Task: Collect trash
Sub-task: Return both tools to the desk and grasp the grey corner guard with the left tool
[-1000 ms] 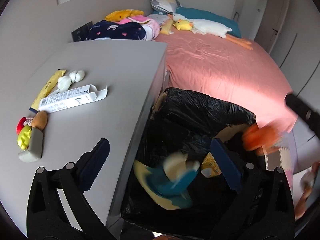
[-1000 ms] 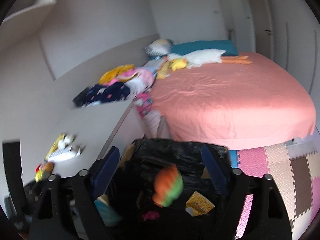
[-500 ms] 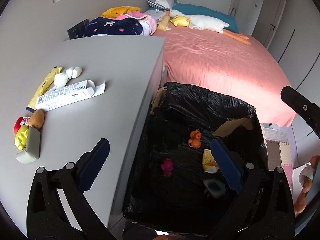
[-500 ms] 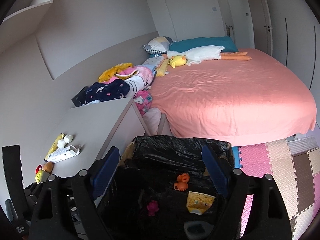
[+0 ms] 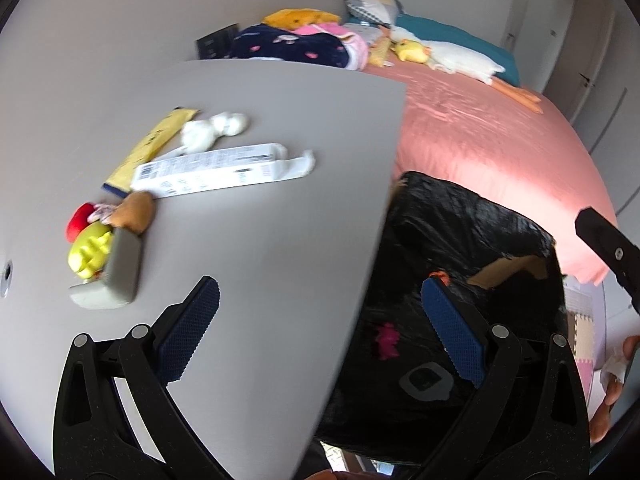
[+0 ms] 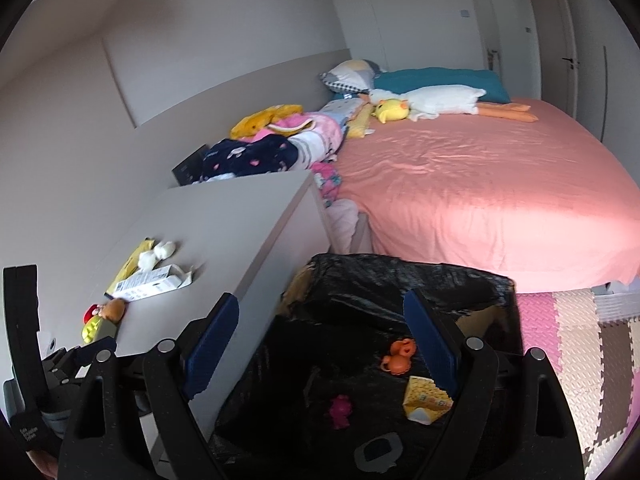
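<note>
A black-lined bin stands between the grey desk and the bed. Inside lie an orange toy, a pink piece, a yellow carton and a grey-rimmed item. On the desk lie a white box, a yellow packet, white wads, a brown lump, a red and yellow-green toy and a grey block. My left gripper is open and empty over the desk's edge. My right gripper is open and empty above the bin.
A pink-sheeted bed with pillows, plush toys and a clothes pile lies beyond the bin. Foam floor mats lie to the right. The desk stands left of the bin.
The orange toy and a blue-yellow item fell into the bin a second ago. Since then my left gripper has swung left, over the desk. The right gripper has barely moved.
</note>
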The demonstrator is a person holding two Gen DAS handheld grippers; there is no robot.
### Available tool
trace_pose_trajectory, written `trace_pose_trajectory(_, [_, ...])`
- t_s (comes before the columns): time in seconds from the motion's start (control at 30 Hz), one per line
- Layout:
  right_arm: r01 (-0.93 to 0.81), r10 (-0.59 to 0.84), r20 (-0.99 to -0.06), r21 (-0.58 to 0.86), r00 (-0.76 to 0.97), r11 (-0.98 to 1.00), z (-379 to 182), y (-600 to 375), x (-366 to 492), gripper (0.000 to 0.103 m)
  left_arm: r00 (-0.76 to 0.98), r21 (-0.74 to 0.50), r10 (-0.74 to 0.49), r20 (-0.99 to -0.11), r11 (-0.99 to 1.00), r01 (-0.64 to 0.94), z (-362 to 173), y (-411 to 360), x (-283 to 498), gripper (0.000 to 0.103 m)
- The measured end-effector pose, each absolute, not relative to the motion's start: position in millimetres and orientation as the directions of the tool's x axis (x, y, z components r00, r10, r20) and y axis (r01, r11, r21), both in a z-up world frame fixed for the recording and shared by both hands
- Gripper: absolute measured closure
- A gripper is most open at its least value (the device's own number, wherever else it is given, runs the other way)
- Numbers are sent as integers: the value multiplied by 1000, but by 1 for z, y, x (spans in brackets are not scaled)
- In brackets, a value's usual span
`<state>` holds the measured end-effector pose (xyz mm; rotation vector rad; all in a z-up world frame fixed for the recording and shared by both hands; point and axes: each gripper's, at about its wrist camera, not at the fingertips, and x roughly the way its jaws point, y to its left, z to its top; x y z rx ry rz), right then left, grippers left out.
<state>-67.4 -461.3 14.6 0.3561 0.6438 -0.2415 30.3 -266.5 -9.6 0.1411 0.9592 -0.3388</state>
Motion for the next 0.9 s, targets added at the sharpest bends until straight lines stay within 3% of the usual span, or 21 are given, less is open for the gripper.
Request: trace_pose_trajectory(0.9, [111,70,-644,236,762,965,1,-379,-9,18,562,49,44,-826,999,-6,-32,-145,77,5])
